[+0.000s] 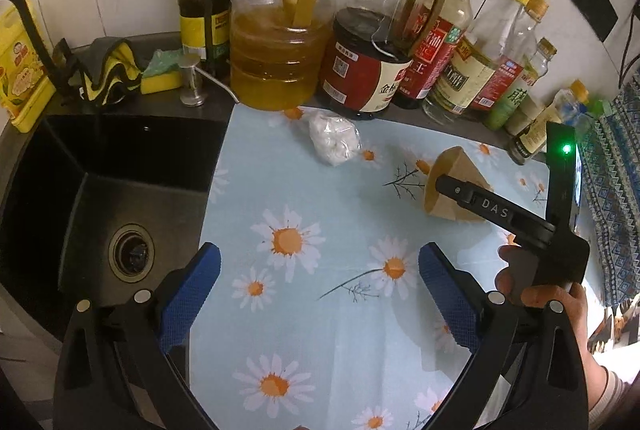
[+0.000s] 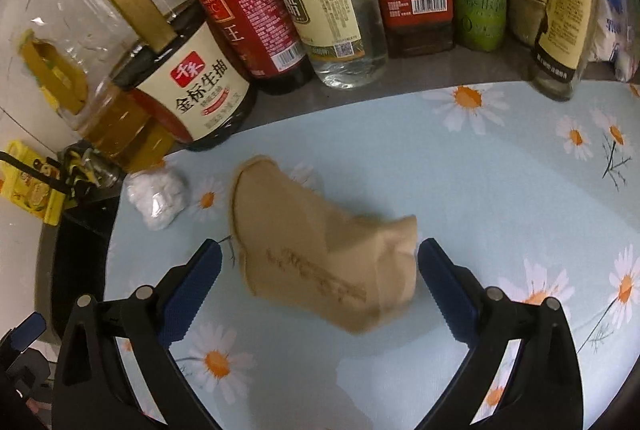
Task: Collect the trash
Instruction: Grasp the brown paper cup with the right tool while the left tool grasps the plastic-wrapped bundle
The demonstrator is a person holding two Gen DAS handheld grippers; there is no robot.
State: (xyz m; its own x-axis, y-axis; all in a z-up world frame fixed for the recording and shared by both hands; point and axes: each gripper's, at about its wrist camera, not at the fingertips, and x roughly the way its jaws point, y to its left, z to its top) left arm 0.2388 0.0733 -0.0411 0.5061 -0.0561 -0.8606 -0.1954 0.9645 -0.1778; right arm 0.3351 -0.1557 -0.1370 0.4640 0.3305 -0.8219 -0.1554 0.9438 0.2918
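The crumpled brown paper bag (image 2: 320, 250) lies on its side on the daisy-print cloth (image 2: 480, 169), open mouth turned toward the bottles, about midway across the counter. The right gripper (image 2: 320, 270) comes down over it with both blue pads spread wide, 1 on each side of the bag's folded end and neither pressing on it, so the bag lies loose, not held. That straddle looks like the set-up for a pinch across the narrow, creased part, where the paper should fold flat rather than slide out. From the left wrist view the same bag (image 1: 448, 165) shows partly hidden under the right tool's black arm, with the person's hand (image 1: 540, 290) wrapped round its handle.

The left gripper (image 1: 320, 278) hovers near the counter's front edge, jaws fully apart with nothing but cloth between them. It is well short of the small clear bag of white wads (image 1: 334, 141), the other likely piece of trash, which sits just in front of the big oil jug (image 1: 276, 57).

The row of sauce bottles (image 2: 280, 9) stands close behind along the wall, so a careless lift could knock 1 over. The black sink (image 1: 120, 197) opens just left of the cloth, off the working patch.
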